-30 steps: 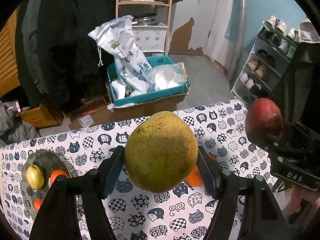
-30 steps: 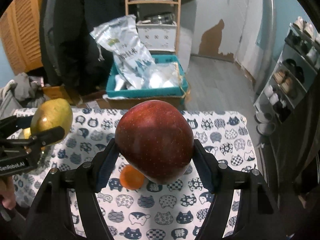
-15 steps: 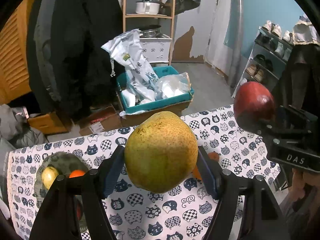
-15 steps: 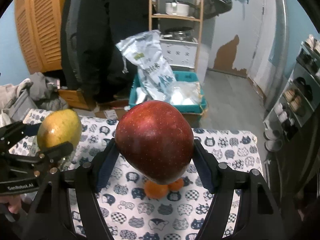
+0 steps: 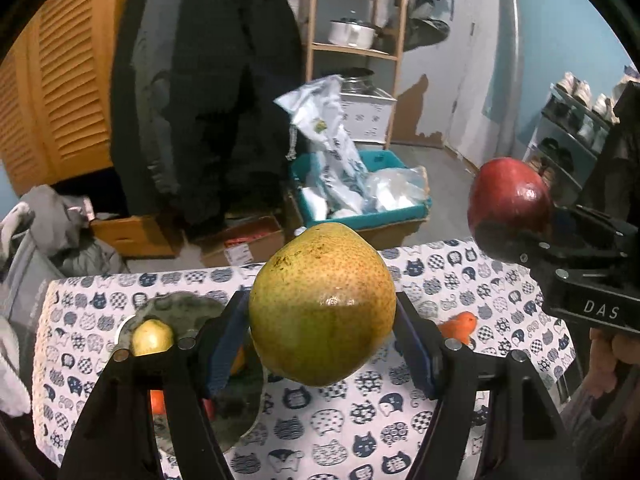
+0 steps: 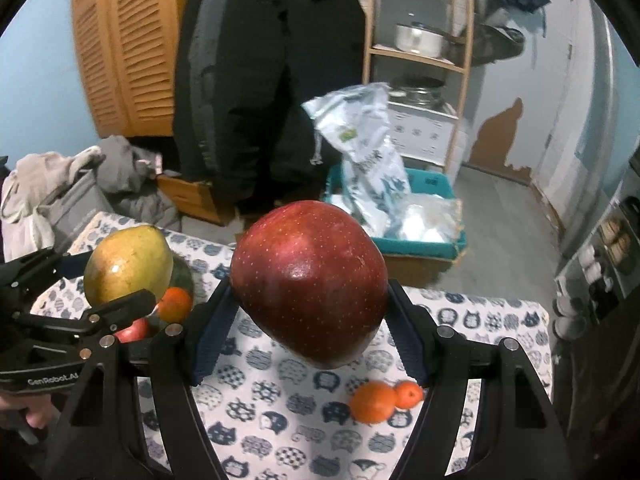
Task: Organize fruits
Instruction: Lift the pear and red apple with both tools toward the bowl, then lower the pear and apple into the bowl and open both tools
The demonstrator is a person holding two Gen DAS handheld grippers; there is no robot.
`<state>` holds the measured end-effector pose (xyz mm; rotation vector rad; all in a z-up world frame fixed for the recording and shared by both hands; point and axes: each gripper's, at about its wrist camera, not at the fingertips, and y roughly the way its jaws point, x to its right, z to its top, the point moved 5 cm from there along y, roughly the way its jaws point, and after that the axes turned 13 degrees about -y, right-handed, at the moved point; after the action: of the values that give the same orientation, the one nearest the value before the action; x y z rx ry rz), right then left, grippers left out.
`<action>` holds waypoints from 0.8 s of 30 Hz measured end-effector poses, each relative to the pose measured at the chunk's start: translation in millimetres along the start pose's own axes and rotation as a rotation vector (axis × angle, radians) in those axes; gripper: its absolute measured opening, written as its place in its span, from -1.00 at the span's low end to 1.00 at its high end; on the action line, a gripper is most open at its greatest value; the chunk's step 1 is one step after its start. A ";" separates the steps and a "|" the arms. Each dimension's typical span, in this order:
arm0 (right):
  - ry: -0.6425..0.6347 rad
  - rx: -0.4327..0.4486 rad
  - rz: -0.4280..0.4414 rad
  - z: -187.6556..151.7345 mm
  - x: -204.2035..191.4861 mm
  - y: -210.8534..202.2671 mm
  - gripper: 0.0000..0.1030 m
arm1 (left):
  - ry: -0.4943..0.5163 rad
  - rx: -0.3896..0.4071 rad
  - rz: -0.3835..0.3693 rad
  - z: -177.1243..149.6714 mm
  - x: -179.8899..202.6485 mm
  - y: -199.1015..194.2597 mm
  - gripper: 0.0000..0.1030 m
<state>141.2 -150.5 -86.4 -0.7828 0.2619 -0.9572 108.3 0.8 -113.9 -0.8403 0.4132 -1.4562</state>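
Note:
My left gripper (image 5: 322, 320) is shut on a yellow-green pear (image 5: 322, 304) and holds it above the table; the pear also shows in the right wrist view (image 6: 128, 264). My right gripper (image 6: 308, 308) is shut on a red apple (image 6: 308, 284), also held in the air; the apple shows at the right of the left wrist view (image 5: 510, 204). A dark plate (image 5: 188, 306) at the table's left holds a small yellow fruit (image 5: 152, 336), oranges and a red fruit (image 6: 130, 332). Two small oranges (image 6: 384, 398) lie on the cat-print cloth (image 6: 280, 400).
Beyond the table's far edge are a teal box (image 5: 360, 216) with plastic bags, cardboard boxes, a dark hanging coat (image 6: 260, 80), a wooden shelf with a pot (image 6: 420, 38) and a shoe rack (image 5: 572, 136) at right. Grey clothes (image 6: 60, 184) are piled at left.
Both grippers have risen and tilted up while still holding their fruits. The table and plate now sit lower in both views, and more of the room shows.

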 end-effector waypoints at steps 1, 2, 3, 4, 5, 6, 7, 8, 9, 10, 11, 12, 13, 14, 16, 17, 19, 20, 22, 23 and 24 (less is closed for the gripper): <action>-0.010 0.002 0.008 4.1 -6.1 2.3 0.41 | -0.005 0.004 0.006 0.6 -4.3 -1.0 0.41; -0.015 0.002 0.013 6.2 -9.6 3.3 0.41 | -0.011 0.008 0.014 1.2 -9.7 -2.3 0.41; -0.022 0.003 0.019 9.2 -14.7 5.1 0.41 | -0.017 0.012 0.020 1.8 -15.3 -3.5 0.41; -0.028 0.003 0.027 12.0 -19.7 7.2 0.41 | -0.026 0.014 0.026 2.6 -21.5 -4.5 0.41; -0.033 0.003 0.032 13.7 -23.4 8.3 0.41 | -0.036 0.014 0.032 3.3 -28.3 -5.1 0.41; -0.039 0.003 0.041 16.6 -28.7 10.8 0.41 | -0.046 0.015 0.036 3.9 -35.2 -5.3 0.41; -0.042 0.003 0.047 18.3 -31.9 12.5 0.41 | -0.055 0.015 0.040 3.9 -40.1 -5.8 0.41; -0.047 0.001 0.057 20.5 -37.0 15.8 0.41 | -0.065 0.015 0.046 4.0 -46.7 -6.1 0.41; -0.051 -0.001 0.064 22.5 -41.2 18.5 0.41 | -0.074 0.015 0.054 4.0 -52.8 -6.6 0.41; -0.055 -0.003 0.072 24.4 -45.5 21.6 0.41 | -0.081 0.014 0.060 3.1 -57.8 -7.1 0.41; -0.060 -0.005 0.080 26.3 -50.3 24.7 0.41 | -0.091 0.014 0.067 2.7 -64.6 -7.2 0.41; -0.065 -0.008 0.087 28.2 -54.7 27.3 0.41 | -0.097 0.014 0.073 2.2 -69.2 -7.4 0.41; -0.070 -0.010 0.095 29.6 -59.3 29.9 0.41 | -0.105 0.014 0.080 1.7 -75.2 -7.4 0.41; -0.076 -0.013 0.103 31.3 -64.7 33.1 0.41 | -0.111 0.013 0.086 1.1 -80.4 -7.2 0.41; -0.085 -0.017 0.118 34.2 -73.0 39.0 0.41 | -0.132 0.011 0.096 -0.4 -92.5 -7.0 0.41; -0.089 -0.022 0.127 35.5 -77.5 42.4 0.41 | -0.141 0.009 0.099 -0.7 -97.3 -6.6 0.41; -0.098 -0.030 0.140 37.7 -85.9 49.1 0.41 | -0.155 0.005 0.108 -2.2 -106.3 -6.6 0.41; -0.105 -0.036 0.147 39.0 -91.6 53.5 0.41 | -0.162 0.004 0.112 -3.2 -110.7 -7.2 0.41; -0.114 -0.044 0.158 40.1 -100.3 59.7 0.41 | -0.179 0.001 0.121 -5.2 -122.1 -7.0 0.41; -0.117 -0.049 0.165 40.5 -104.9 62.9 0.41 | -0.182 0.000 0.125 -5.8 -125.3 -6.4 0.41; -0.120 -0.054 0.172 41.0 -108.8 66.0 0.41 | -0.190 -0.003 0.133 -7.3 -131.6 -5.4 0.41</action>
<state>142.4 -20.6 -118.0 -0.8498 0.2470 -0.7409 84.5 126.4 -146.3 -0.9275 0.3222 -1.2411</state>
